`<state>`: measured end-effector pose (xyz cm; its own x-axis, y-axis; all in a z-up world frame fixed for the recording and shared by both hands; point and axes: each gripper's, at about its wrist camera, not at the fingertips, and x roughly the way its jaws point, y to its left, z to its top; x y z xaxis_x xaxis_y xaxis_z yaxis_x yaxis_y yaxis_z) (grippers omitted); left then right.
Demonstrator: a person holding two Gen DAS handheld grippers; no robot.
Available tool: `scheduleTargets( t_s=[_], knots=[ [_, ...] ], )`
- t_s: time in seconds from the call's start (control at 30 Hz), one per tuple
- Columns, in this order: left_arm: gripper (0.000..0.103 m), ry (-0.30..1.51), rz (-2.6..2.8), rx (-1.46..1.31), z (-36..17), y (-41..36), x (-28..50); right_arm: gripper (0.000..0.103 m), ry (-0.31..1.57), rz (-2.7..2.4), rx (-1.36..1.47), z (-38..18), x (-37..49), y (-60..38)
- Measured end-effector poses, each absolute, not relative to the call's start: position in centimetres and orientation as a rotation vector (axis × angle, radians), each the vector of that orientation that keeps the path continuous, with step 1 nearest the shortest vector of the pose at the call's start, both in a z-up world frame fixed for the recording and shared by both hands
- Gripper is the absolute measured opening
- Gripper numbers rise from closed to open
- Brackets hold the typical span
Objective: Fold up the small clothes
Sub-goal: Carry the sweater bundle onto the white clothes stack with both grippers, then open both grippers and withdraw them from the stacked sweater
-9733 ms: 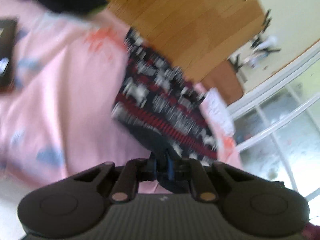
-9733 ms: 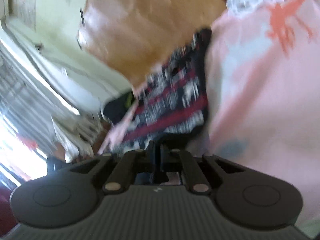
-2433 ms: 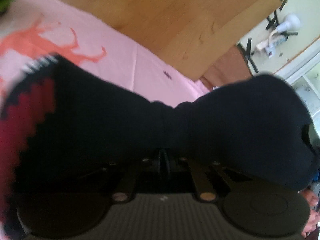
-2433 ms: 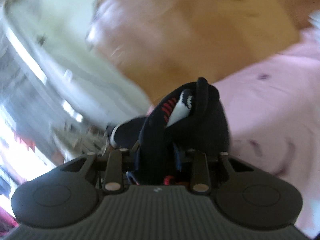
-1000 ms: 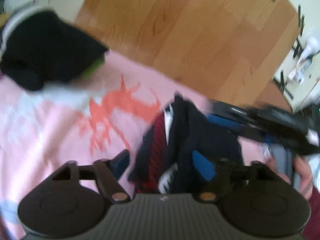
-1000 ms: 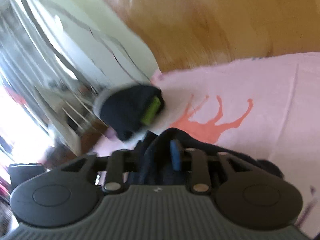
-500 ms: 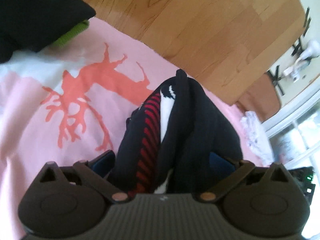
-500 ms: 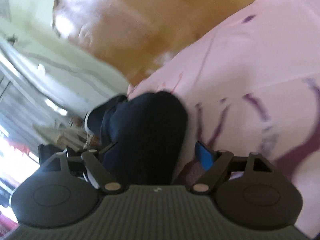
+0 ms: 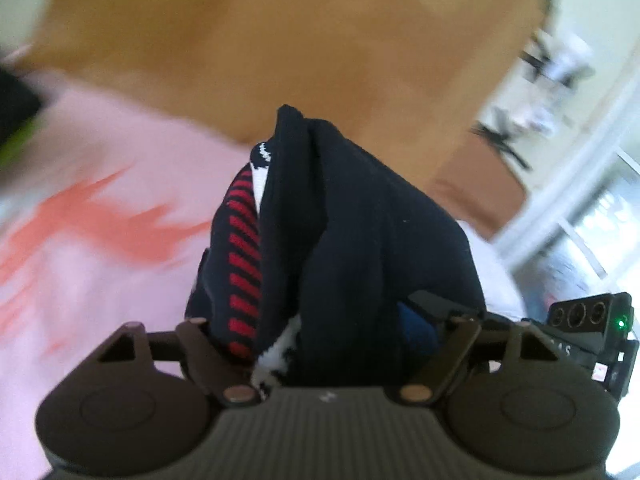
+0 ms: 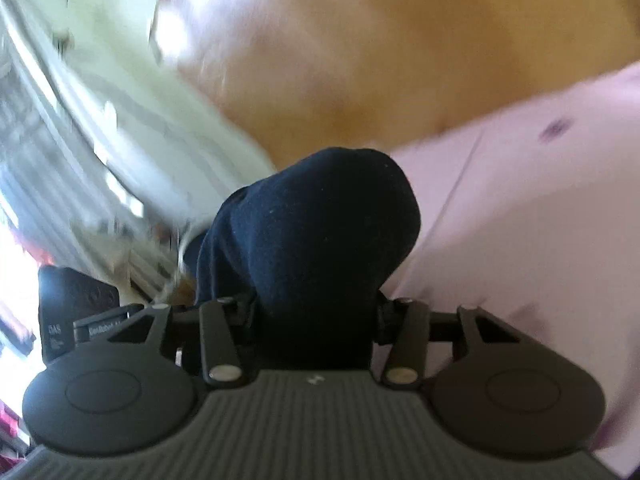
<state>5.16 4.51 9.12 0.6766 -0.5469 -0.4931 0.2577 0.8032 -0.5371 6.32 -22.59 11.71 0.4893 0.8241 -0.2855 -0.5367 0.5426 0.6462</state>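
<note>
A folded dark navy garment with red and white pattern (image 9: 340, 240) stands bunched between the fingers of my left gripper (image 9: 320, 344), over the pink sheet (image 9: 92, 248). The left jaws look closed in on the cloth. In the right wrist view the same navy garment (image 10: 316, 240) fills the gap of my right gripper (image 10: 312, 328), whose jaws press on its sides. The fingertips of both grippers are hidden by the cloth. The other gripper's body (image 9: 592, 332) shows at the right edge of the left wrist view.
The pink sheet (image 10: 520, 220) with an orange print (image 9: 100, 216) ends at a wooden floor (image 9: 300, 40). A black and green bundle (image 9: 16, 120) lies at the far left. A window frame (image 9: 580, 184) is on the right. Both views are blurred.
Both grippers went from wide open around the garment to closed in on it. The views have swung, and the left view has tilted towards the floor.
</note>
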Motion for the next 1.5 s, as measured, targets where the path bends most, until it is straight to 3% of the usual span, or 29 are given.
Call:
scheduleTargets(
  t_s=[0.17, 0.3, 0.43, 0.53, 0.57, 0.67, 0.83, 1.0, 1.2, 1.33, 1.4, 1.5],
  knots=[
    [0.079, 0.635, -0.684, -0.346, 14.1, -9.8, 13.3, 0.052, 0.421, 0.665, 0.458, 17.4, 8.8, -35.3],
    [0.080, 0.614, -0.798, -0.322, 15.6, -21.2, 19.2, 0.053, 0.367, 0.518, 0.471, 19.3, 13.0, -44.7],
    [0.080, 0.717, -0.800, -0.319, 12.8, -30.3, 25.4, 0.053, 0.441, 0.403, 0.569, 15.8, 18.7, -50.7],
    [0.078, 0.820, -0.710, -0.238, 8.6, -34.3, 28.8, 0.055, 0.565, 0.302, 0.646, 10.0, 22.6, -53.3],
    [0.084, 0.790, -0.695, -0.195, 7.7, -35.0, 28.8, 0.057, 0.536, 0.324, 0.678, 8.5, 22.8, -53.6],
    [0.091, 0.691, -0.698, -0.078, 7.3, -36.2, 27.3, 0.058, 0.503, 0.330, 0.664, 8.2, 22.5, -52.9],
    [0.103, 0.726, -0.615, -0.109, 7.5, -35.7, 27.1, 0.067, 0.465, 0.334, 0.650, 8.3, 21.9, -53.3],
    [0.102, 0.736, -0.542, -0.169, 9.1, -31.3, 22.7, 0.085, 0.445, 0.164, 0.515, 12.0, 17.3, -51.7],
    [0.103, 0.624, -0.327, 0.081, 7.9, -27.0, 13.4, 0.087, 0.445, 0.097, 0.463, 11.3, 7.2, -47.3],
    [0.103, 0.663, -0.332, 0.134, 5.8, -24.9, 9.0, 0.088, 0.436, 0.068, 0.492, 9.7, 1.6, -43.8],
    [0.103, 0.675, -0.336, 0.146, 5.1, -23.9, 7.5, 0.096, 0.409, 0.044, 0.509, 8.8, -0.9, -42.5],
    [0.103, 0.698, -0.313, 0.143, 4.1, -22.5, 6.1, 0.097, 0.410, 0.009, 0.533, 7.9, -2.2, -40.4]
  ],
)
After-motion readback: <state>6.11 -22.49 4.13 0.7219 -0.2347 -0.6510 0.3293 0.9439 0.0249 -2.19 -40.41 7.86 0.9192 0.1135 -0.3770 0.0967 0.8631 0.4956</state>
